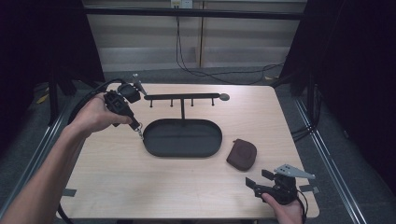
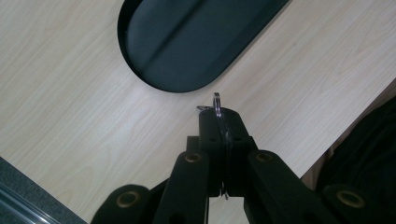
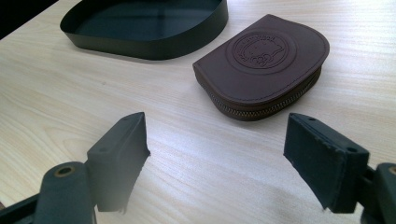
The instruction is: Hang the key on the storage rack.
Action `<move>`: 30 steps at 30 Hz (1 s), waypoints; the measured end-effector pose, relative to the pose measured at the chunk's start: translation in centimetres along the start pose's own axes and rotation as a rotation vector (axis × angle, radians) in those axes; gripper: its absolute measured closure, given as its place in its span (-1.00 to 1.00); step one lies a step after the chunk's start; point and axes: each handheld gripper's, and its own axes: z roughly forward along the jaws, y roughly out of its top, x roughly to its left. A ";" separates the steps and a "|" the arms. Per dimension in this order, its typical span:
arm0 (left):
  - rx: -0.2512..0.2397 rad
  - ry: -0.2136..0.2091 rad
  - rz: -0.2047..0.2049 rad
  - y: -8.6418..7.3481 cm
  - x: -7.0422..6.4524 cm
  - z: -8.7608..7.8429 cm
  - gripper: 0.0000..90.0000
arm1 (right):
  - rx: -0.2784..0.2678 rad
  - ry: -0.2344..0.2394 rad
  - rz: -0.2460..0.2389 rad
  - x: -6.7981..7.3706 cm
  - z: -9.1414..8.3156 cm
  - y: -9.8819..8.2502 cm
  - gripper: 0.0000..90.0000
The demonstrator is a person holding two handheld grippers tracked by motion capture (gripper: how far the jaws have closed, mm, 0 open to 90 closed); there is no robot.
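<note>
My left gripper (image 1: 137, 129) hangs over the table just left of the black oval tray (image 1: 182, 139), shut on a small metal key ring (image 1: 140, 135). In the left gripper view the ring (image 2: 217, 100) pokes out past the closed jaws of the left gripper (image 2: 219, 122), a short way from the tray's (image 2: 187, 42) rounded end. A brown zipped leather pouch (image 1: 242, 154) lies flat to the right of the tray. My right gripper (image 1: 258, 180) is near the front right edge, open. In the right gripper view the pouch (image 3: 264, 65) lies ahead of the right gripper (image 3: 217, 140), with nothing between the jaws.
A black hook rack (image 1: 182, 97) with several small pegs rises on a post from the tray's far side. The tray's wall (image 3: 149, 46) stands beyond the pouch. Bare wooden table (image 1: 140, 182) spreads across the front. Dark curtains flank both sides.
</note>
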 end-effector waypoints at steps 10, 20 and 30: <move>0.009 0.007 -0.026 1.2 1.1 0.1 0.99 | 0.001 0.005 -0.005 0.0 0.0 0.0 -0.52; 0.012 0.004 -0.045 3.1 2.2 0.6 0.99 | -0.003 0.010 -0.005 0.0 0.0 0.0 -0.52; 0.021 0.020 -0.047 5.1 2.5 1.0 0.99 | -0.001 0.017 -0.006 0.0 0.0 0.0 -0.52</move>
